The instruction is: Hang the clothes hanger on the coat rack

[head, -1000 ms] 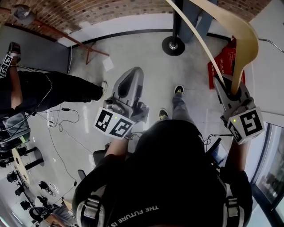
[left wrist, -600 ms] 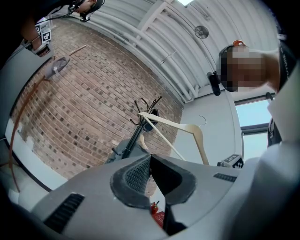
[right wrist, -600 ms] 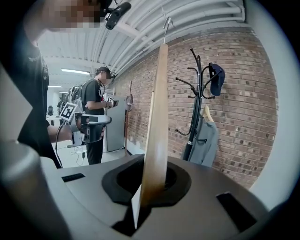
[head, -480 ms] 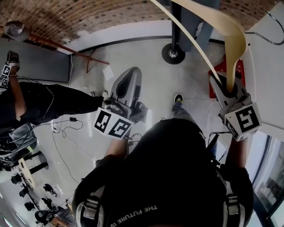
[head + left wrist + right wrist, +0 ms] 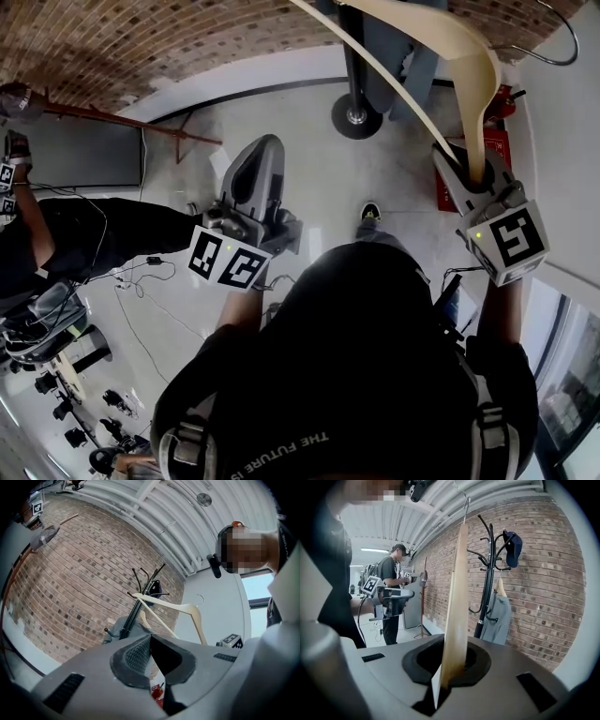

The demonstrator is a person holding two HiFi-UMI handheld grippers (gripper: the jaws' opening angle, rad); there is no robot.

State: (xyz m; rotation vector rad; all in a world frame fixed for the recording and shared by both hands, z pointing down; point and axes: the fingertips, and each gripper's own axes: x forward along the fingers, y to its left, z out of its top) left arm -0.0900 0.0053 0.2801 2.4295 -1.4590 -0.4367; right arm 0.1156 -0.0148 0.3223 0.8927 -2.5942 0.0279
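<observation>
Gripper on the right (image 5: 450,667) is clamping one arm of the pale wooden clothes hanger (image 5: 457,597), upright and apart from the black metal coat rack (image 5: 490,573); its wire hook (image 5: 466,504) is catching nothing yet. Left gripper (image 5: 151,654) is idling, jaws together, empty.
</observation>
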